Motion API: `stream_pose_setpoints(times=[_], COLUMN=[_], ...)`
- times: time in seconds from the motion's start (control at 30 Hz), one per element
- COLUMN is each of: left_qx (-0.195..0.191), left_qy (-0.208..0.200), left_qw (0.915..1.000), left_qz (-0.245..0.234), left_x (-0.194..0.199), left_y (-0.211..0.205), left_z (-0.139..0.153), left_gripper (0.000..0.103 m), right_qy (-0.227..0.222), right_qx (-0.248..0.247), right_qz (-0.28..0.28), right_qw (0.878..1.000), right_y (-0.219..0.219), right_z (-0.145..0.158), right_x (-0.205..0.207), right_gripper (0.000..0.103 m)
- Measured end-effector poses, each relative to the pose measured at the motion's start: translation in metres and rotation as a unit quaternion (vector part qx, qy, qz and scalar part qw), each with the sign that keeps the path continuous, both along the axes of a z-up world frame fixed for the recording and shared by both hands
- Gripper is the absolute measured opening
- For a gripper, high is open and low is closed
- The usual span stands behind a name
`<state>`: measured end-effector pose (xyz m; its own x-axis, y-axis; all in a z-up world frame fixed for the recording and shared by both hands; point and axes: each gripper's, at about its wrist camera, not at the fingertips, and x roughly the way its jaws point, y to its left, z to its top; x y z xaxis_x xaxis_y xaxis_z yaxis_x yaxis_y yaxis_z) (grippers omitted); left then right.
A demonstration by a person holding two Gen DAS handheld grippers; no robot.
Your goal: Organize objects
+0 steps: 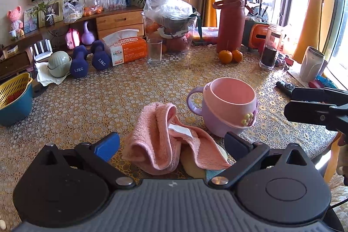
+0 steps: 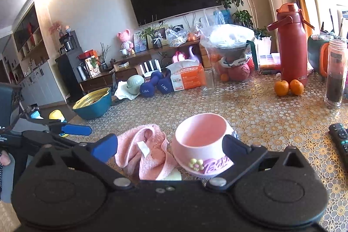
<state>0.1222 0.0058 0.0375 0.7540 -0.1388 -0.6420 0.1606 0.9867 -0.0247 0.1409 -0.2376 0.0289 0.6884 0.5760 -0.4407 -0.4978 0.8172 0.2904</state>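
Left gripper (image 1: 171, 146) is spread wide over the crumpled pink towel (image 1: 167, 140), which sits between my fingers without either pad touching it; nothing held. The towel lies on the bench (image 1: 108, 97), its right edge draped over a pale yellow item I can't identify. Pink-and-lilac mug (image 1: 226, 108) stands upright just beside the towel, to its right, handle pointing left in the left wrist view; mug looks empty inside. Right gripper (image 2: 169, 148) is also wide apart, low at the near side of the mug (image 2: 202, 145), with the mug's flower-and-logo face toward me; right finger overlaps the rim in view, contact unclear. From the left wrist view the right gripper comes in from the right edge, apart from the mug. Two oranges (image 1: 230, 55) sit by the red bottle (image 1: 231, 21) further back, and a remote (image 2: 340, 140) lies off to the right.
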Motion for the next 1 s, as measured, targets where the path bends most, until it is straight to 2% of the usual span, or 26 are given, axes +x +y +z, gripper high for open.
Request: stream_pose_setpoints(times=[0.4,1.0], left_qx=[0.001,-0.007], left_qy=[-0.005,0.003], left_qw=[0.9999,0.9999], left_qz=[-0.016,-0.009], left_x=[-0.023,-0.024], left_y=[-0.024,-0.026], left_z=[-0.003,-0.01], left_gripper=[0.103,0.103], right_qy=[-0.005,-0.006], right_qx=[0.018,0.013], right_qz=[-0.028,-0.036], right_qw=[0.999,0.999], right_y=[-0.015,-0.015], right_z=[-0.005,-0.01], right_x=[-0.026,-0.037], right_gripper=[0.102,0.102])
